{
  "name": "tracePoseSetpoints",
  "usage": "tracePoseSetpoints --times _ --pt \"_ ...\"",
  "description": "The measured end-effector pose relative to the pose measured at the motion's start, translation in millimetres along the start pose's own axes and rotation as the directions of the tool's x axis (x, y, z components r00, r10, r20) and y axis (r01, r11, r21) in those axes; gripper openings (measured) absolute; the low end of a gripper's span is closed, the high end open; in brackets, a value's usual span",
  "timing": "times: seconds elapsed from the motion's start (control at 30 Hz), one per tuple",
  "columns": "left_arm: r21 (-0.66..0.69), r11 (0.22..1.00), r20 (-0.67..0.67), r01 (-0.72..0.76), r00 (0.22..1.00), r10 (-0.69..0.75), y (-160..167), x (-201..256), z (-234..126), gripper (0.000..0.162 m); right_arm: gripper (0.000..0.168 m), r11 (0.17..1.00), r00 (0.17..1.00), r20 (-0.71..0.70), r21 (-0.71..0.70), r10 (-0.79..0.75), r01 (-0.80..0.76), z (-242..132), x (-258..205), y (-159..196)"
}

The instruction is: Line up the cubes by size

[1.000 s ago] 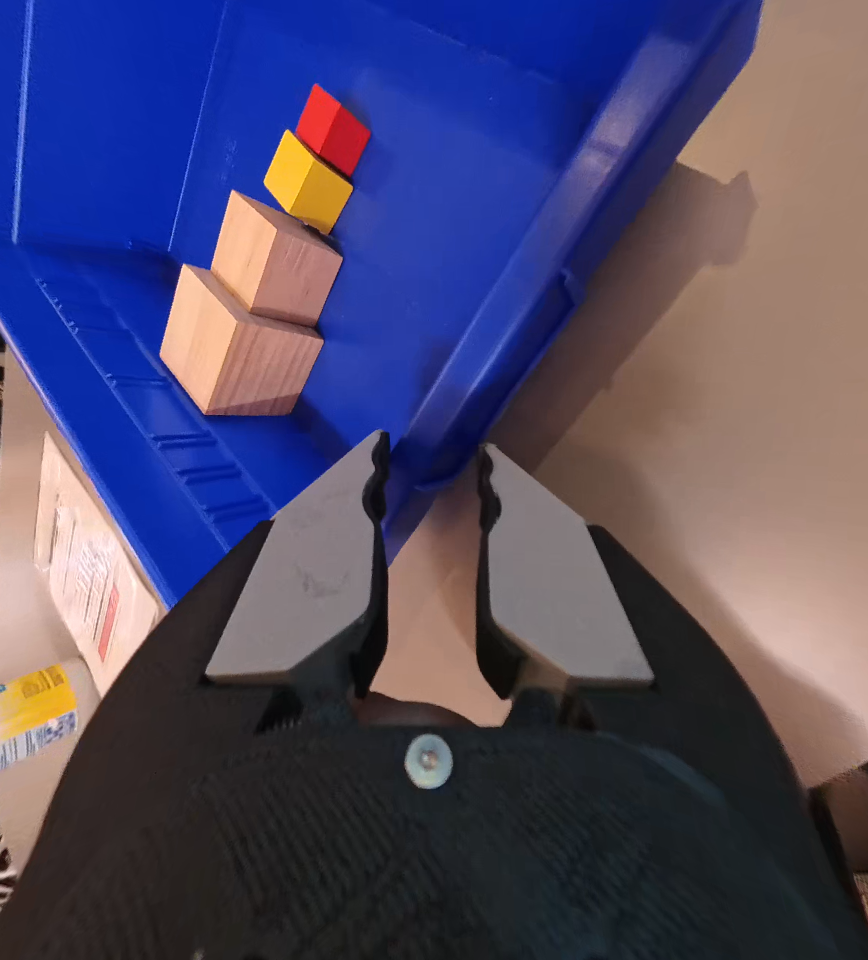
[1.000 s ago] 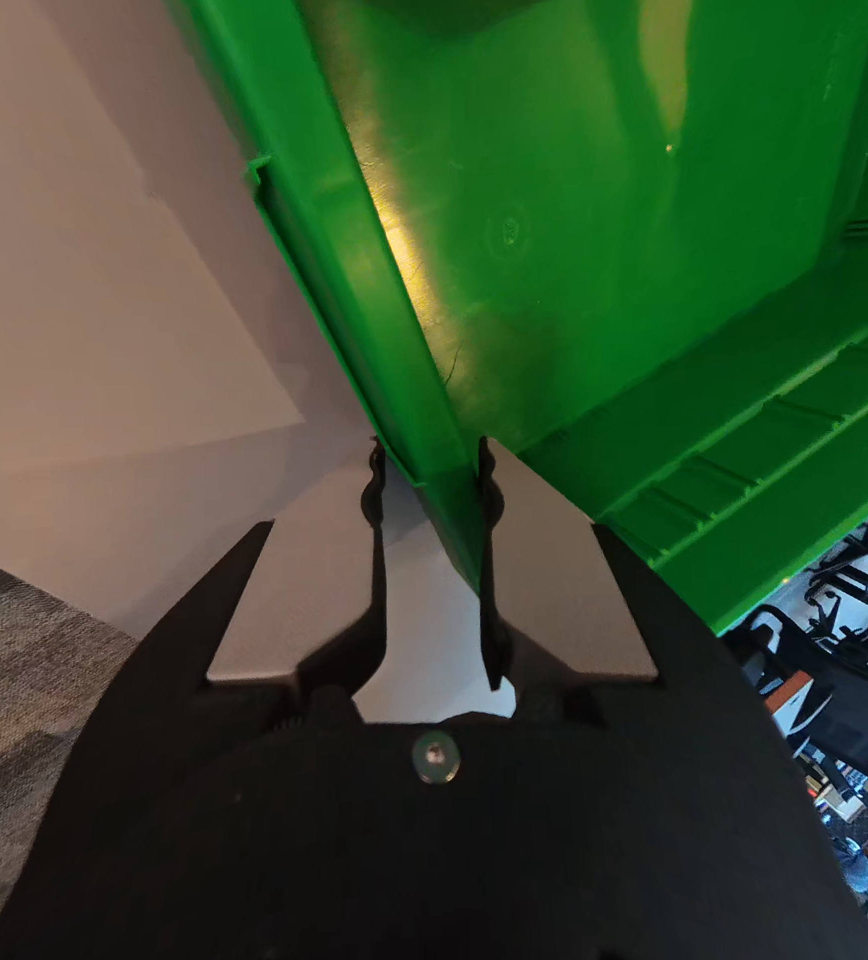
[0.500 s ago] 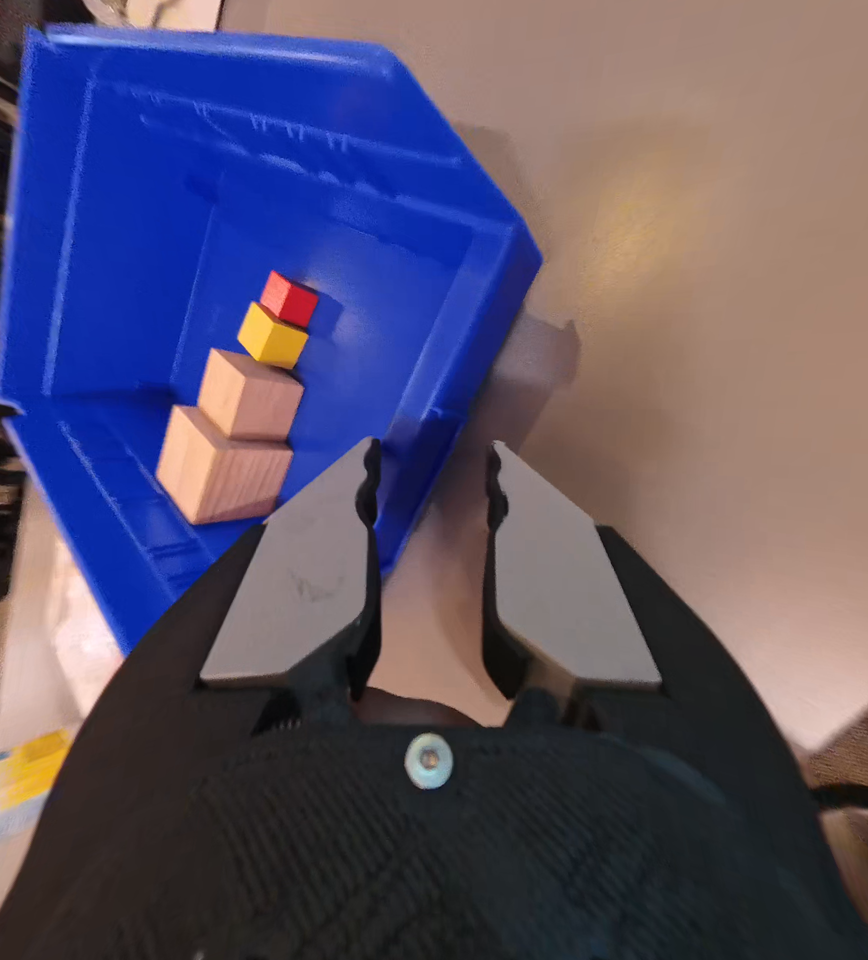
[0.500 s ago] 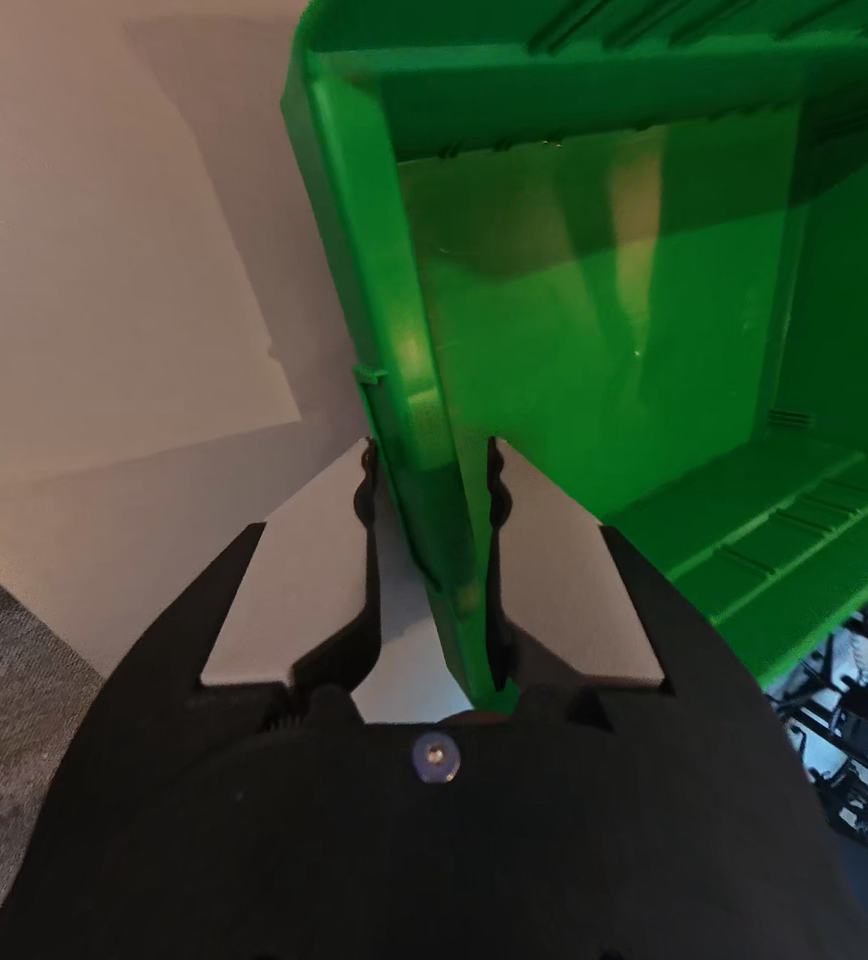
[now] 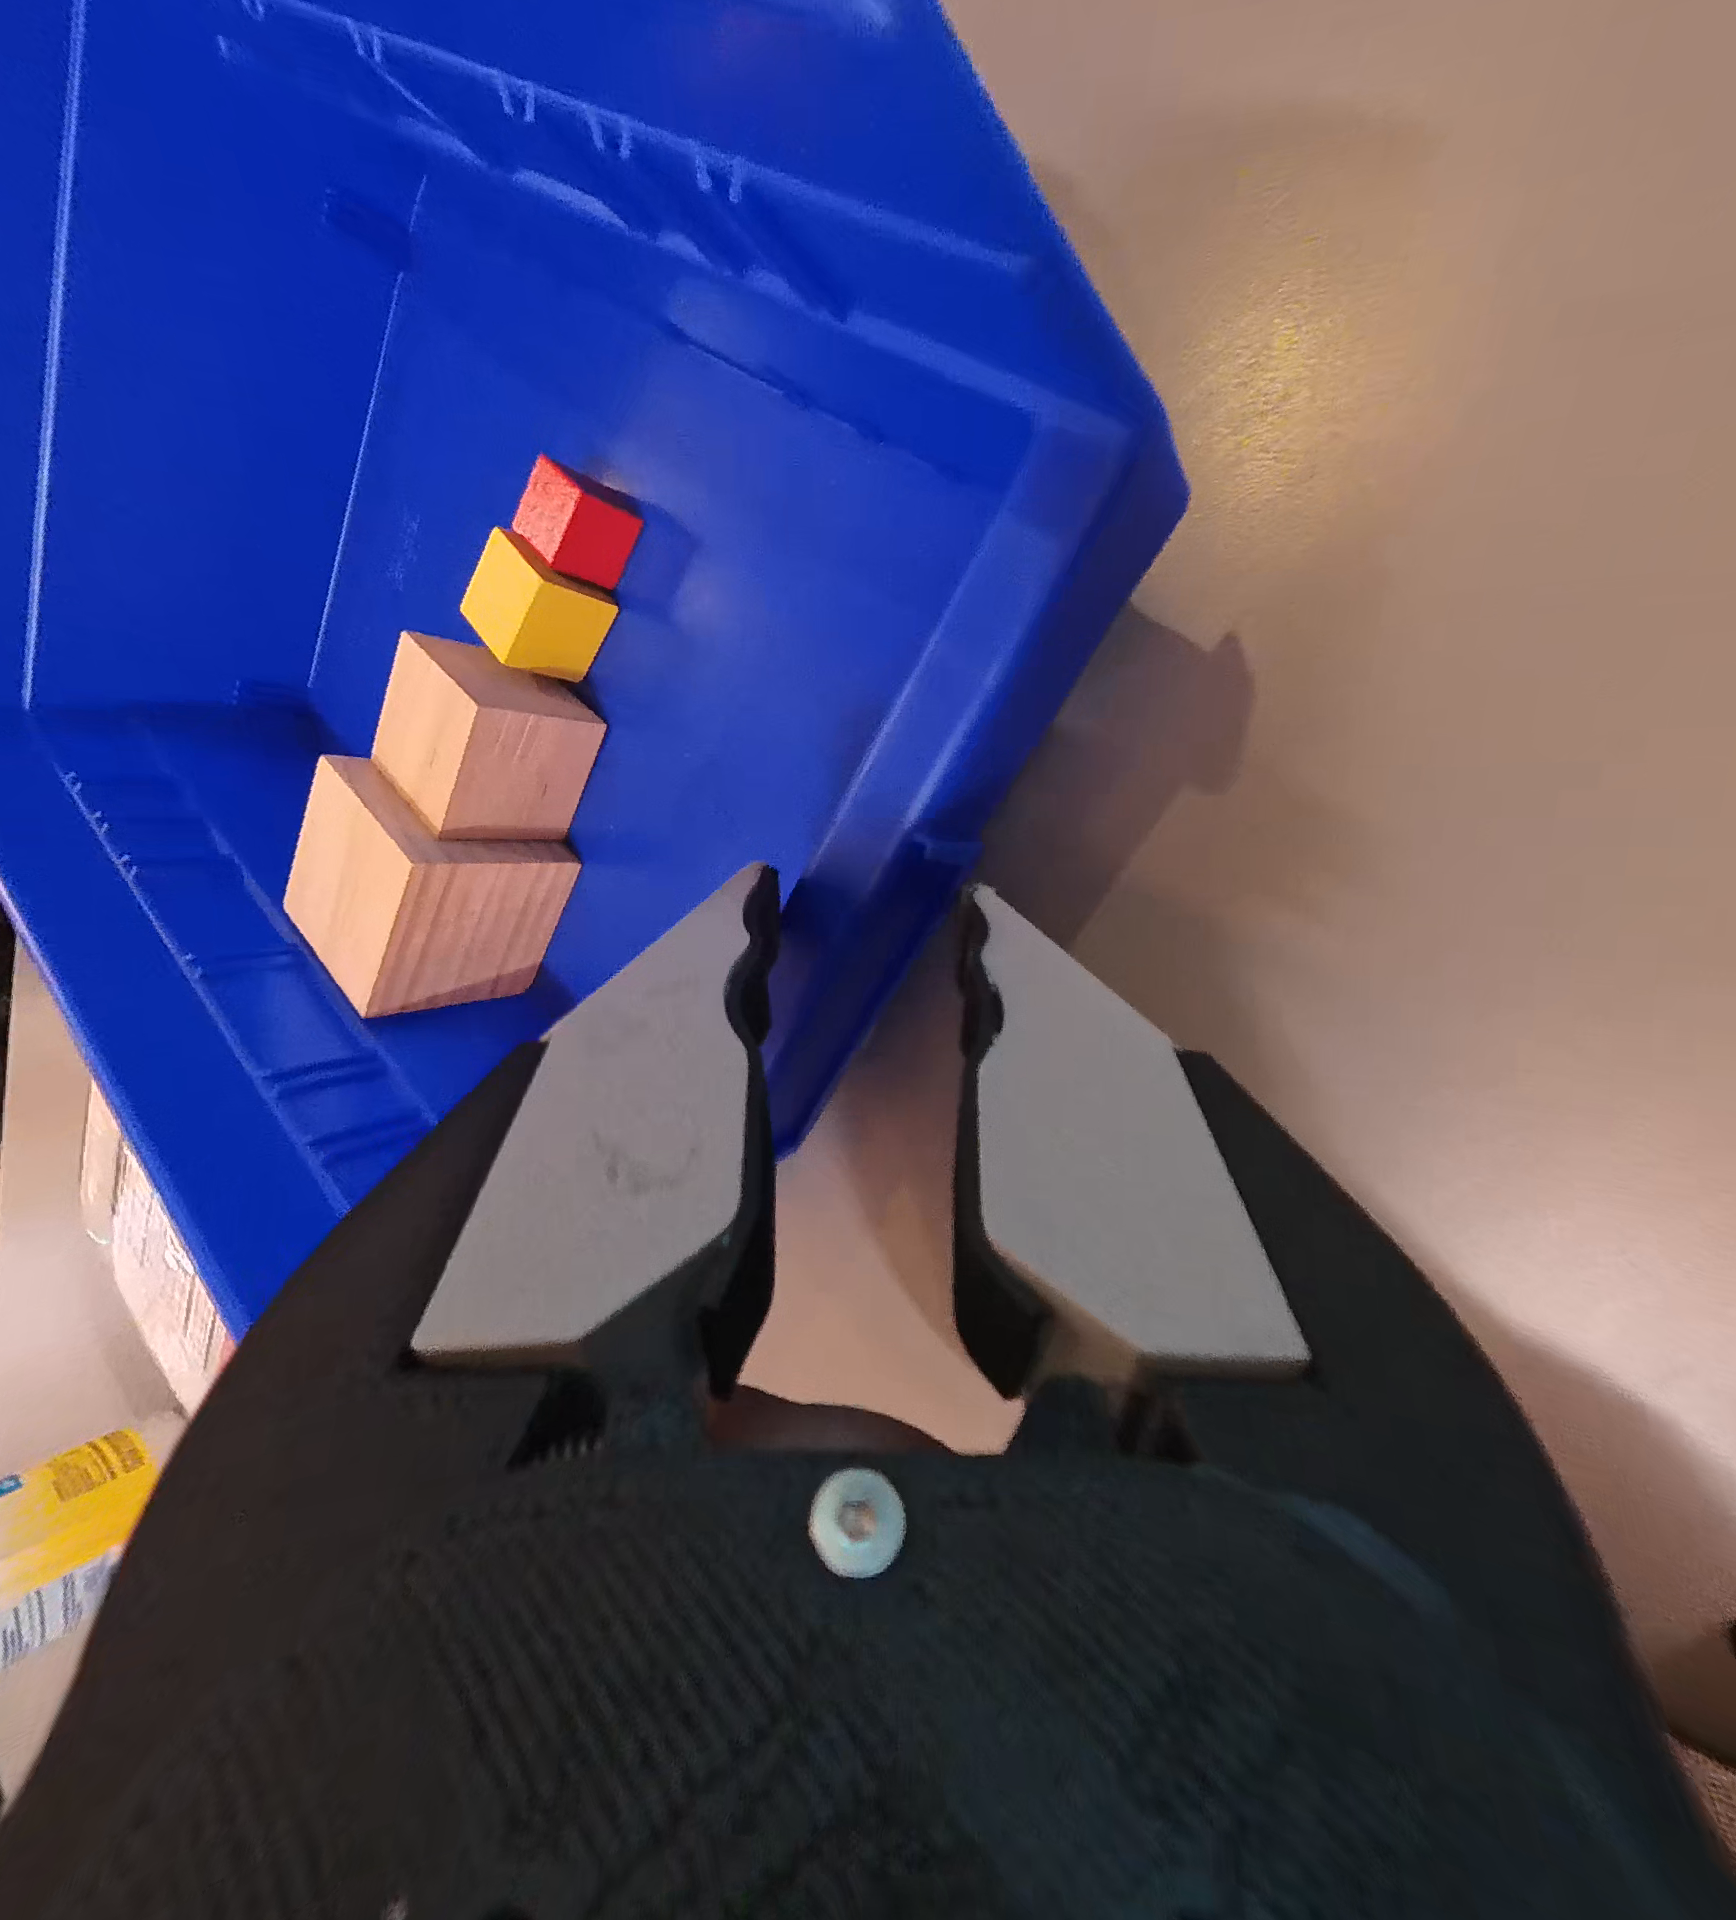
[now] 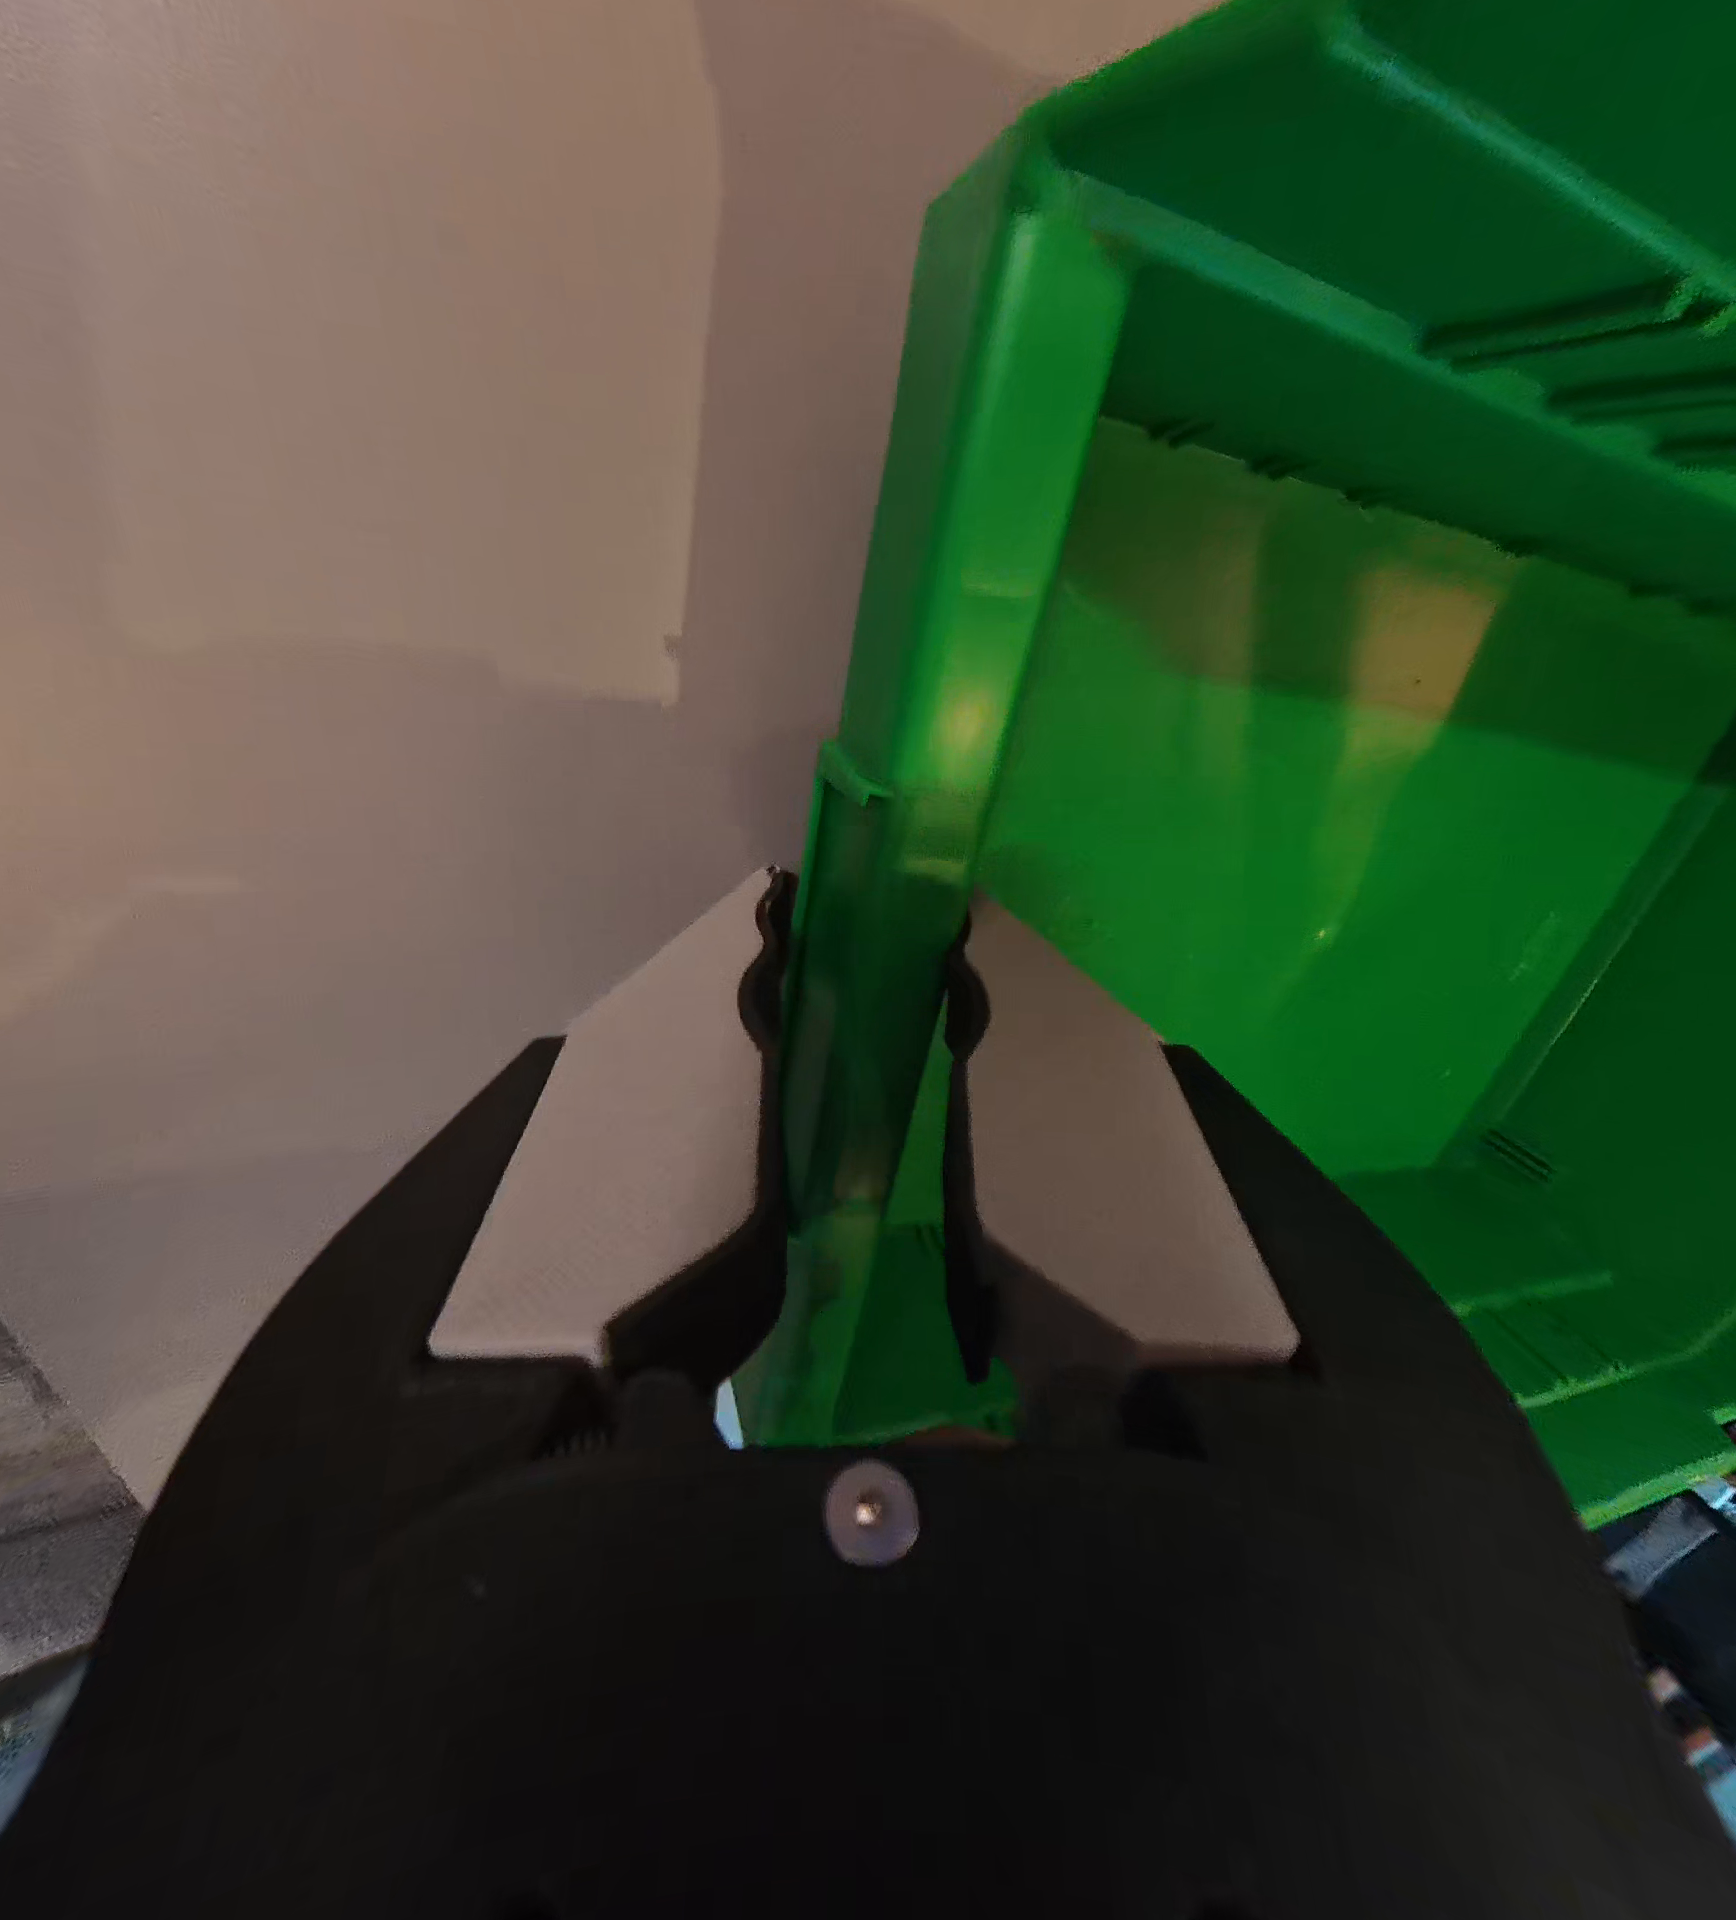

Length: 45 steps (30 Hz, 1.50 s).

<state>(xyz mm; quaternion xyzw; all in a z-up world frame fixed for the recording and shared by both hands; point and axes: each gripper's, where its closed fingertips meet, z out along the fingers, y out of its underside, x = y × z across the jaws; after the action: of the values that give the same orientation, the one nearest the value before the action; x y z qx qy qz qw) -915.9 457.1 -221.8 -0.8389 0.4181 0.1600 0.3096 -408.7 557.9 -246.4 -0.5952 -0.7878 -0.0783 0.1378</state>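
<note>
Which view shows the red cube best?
Left wrist view: the red cube sits unoccluded in the blue bin, at the far end of the cube row. Right wrist view shows none of it, only the green bin.

Blue bin (image 5: 843, 623) (green bin (image 6: 1363, 831))

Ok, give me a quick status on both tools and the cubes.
Left tool open, empty, at blue bin corner. Right tool straddles green bin wall. Cubes: big wood, smaller wood, yellow, red, lined by size. Nothing blocking.
</note>
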Motion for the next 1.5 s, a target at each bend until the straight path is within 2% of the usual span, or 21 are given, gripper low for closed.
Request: tracePoseSetpoints --times 0.13,0.23,0.33,0.43,0.53,0.57,0.67,0.8,0.93,1.0,1.13,1.27,1.37,1.5 --pt "-0.01 1.0 0.014 0.021 1.0 -0.02 2.1 -4.7 2.3 0.033 0.026 1.0 1.0 0.01 -0.021 -0.02 0.02 0.0 2.4 8.9" --pt "-0.012 1.0 0.031 0.027 0.999 -0.027 1.5 -6.2 3.3 0.034 0.023 0.997 0.997 0.029 0.006 0.073 -0.073 -0.8 2.6 15.2" --pt "-0.007 0.997 0.06 0.073 0.996 -0.073 -0.1 -5.1 -0.2 0.037 0.035 0.968 0.98 0.059 0.158 0.19 -0.197 -20.1 0.0 3.8" --pt "0.098 0.986 0.063 0.133 0.988 -0.139 -15.9 -2.0 -16.7 0.047 0.038 0.896 0.961 0.019 0.357 0.277 -0.266 -52.5 5.1 -11.5" --pt "0.286 0.927 0.051 0.243 0.962 -0.268 -46.4 -8.1 -43.3 0.046 0.052 0.738 0.923 -0.001 0.601 0.385 -0.307 -93.6 16.9 -53.5" --pt "0.344 0.893 0.039 0.291 0.945 -0.324 -57.4 -11.9 -51.7 0.045 0.063 0.676 0.908 -0.002 0.668 0.42 -0.311 -108.0 21.7 -72.4" --pt "0.502 0.772 0.038 0.388 0.883 -0.469 -86.3 -28.3 -74.2 0.043 0.077 0.509 0.872 -0.002 0.813 0.489 -0.284 -149.5 33.0 -136.4" --pt "0.591 0.675 0.042 0.441 0.819 -0.572 -104.7 -36.8 -79.8 0.038 0.076 0.348 0.834 0.028 0.9 0.551 -0.26 -175.6 47.6 -218.8" --pt "0.611 0.616 0.014 0.497 0.772 -0.636 -109.7 -39.4 -68.5 0.034 0.077 0.364 0.797 0.022 0.882 0.604 -0.3 -141.7 72.5 -276.9" --pt "0.623 0.59 -0.006 0.513 0.758 -0.652 -110.8 -40.6 -64.8 0.034 0.076 0.352 0.762 0.014 0.881 0.647 -0.315 -122.0 90.8 -292.3" --pt "0.624 0.582 -0.01 0.521 0.75 -0.661 -107.5 -49.3 -58.9 0.034 0.073 0.363 0.694 -0.057 0.881 0.718 -0.303 -87.9 130.0 -299.2" --pt "0.627 0.561 -0.014 0.541 0.728 -0.686 -98.6 -64.1 -51.0 0.029 0.071 0.364 0.698 -0.064 0.885 0.713 -0.291 -59.9 147.0 -299.3" --pt "0.616 0.511 -0.101 0.6 0.703 -0.704 -95.6 -64.8 -34.6 0.028 0.07 0.353 0.724 0.008 0.869 0.69 -0.346 -41.5 140.6 -297.3" --pt "0.589 0.525 -0.105 0.615 0.702 -0.704 -94.2 -68.7 -19.1 0.029 0.065 0.345 0.748 0.074 0.854 0.66 -0.389 -22.9 123.0 -296.3"
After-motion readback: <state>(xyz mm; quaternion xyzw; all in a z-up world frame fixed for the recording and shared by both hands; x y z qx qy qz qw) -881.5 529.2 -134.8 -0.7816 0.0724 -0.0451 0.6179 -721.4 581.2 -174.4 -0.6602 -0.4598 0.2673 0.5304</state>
